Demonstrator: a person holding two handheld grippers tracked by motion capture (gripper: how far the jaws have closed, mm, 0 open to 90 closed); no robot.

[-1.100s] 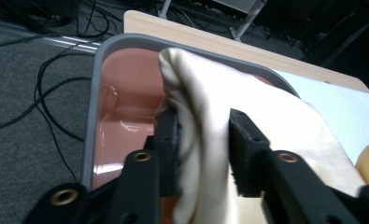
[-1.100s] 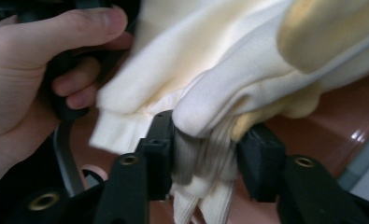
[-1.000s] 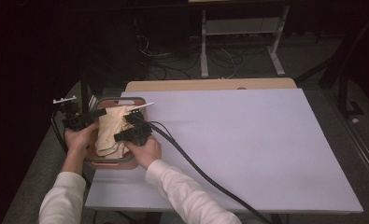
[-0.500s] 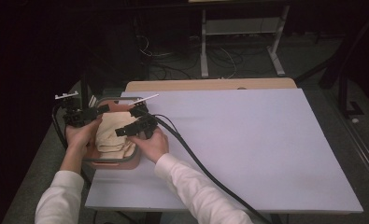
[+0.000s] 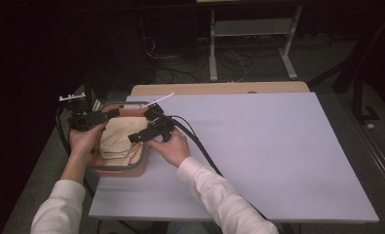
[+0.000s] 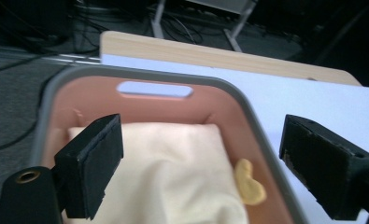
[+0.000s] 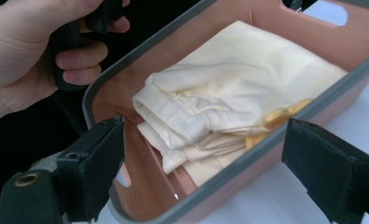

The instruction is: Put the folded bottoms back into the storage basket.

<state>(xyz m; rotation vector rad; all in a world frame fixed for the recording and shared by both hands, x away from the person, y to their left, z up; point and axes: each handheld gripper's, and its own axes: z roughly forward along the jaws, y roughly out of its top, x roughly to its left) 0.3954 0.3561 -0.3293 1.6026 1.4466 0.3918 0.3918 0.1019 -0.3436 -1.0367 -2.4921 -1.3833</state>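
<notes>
A folded cream cloth [image 5: 118,140] is lying inside a pink bin [image 5: 113,168] with a grey rim, which is sitting at the left edge of the tabletop [image 5: 258,146]. In the left gripper view the cloth [image 6: 173,172] is filling most of the bin [image 6: 98,100], and a small yellow piece [image 6: 250,183], perhaps part of the garment, is resting between cloth and the bin's wall.

The left gripper [image 5: 111,113] is hovering over the bin's far left corner; its fingers [image 6: 91,168] have just been opening and are standing spread with nothing pinched between them. The right gripper [image 5: 134,137] is hovering over the bin's right side, above the cloth; its fingers [image 7: 91,163] have likewise just been opening and are standing spread, gripping nothing. In the right gripper view the cloth's ribbed hem [image 7: 173,116] is facing the camera, and the person's left hand [image 7: 37,51] is holding its gripper just beyond the rim.
</notes>
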